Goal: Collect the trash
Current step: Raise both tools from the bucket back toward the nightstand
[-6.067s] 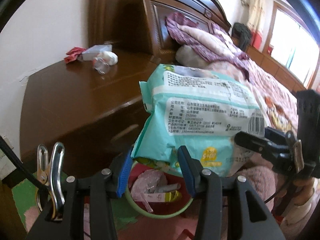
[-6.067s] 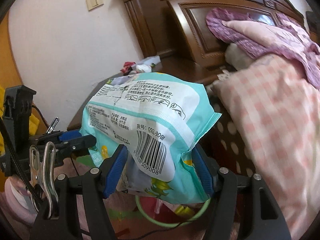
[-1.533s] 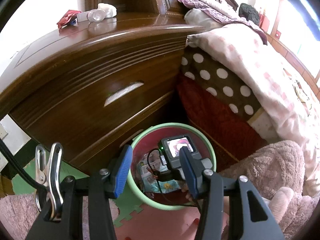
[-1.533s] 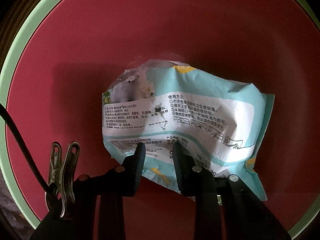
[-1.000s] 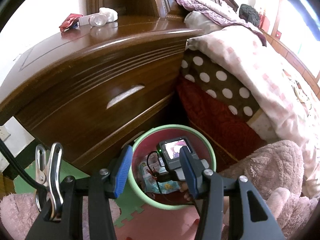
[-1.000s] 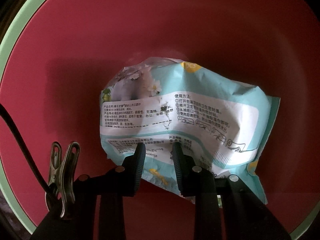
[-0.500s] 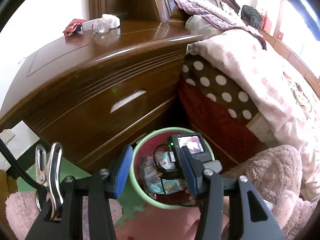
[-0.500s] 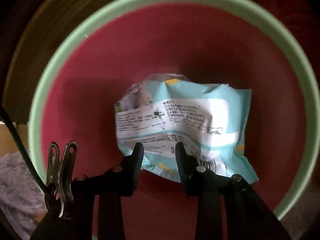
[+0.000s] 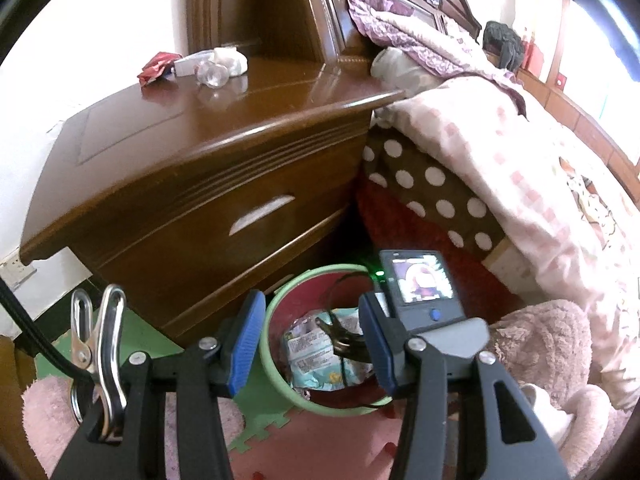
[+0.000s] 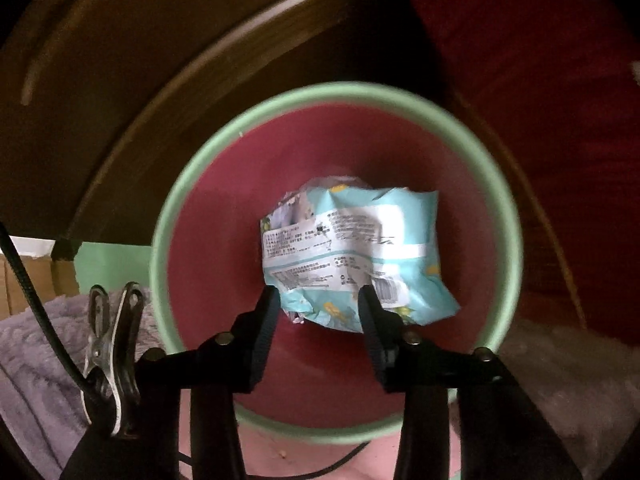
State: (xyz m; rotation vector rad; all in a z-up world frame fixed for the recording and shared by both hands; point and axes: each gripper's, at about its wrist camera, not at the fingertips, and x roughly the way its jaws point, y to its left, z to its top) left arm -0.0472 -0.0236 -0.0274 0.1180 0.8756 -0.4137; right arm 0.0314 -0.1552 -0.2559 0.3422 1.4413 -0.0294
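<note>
A crumpled teal-and-white wrapper lies inside the green-rimmed red bin. The right claw, jaws just parted, hangs empty above it; the left claw gapes half-wide, empty.

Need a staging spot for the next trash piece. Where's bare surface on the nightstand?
The nightstand top is bare across its front and middle, from the front edge back. The far corner by the headboard is crowded: red wrapper, clear cup, white wad.

Both wrist views angled down, sharing the bin, right closer overhead.
</note>
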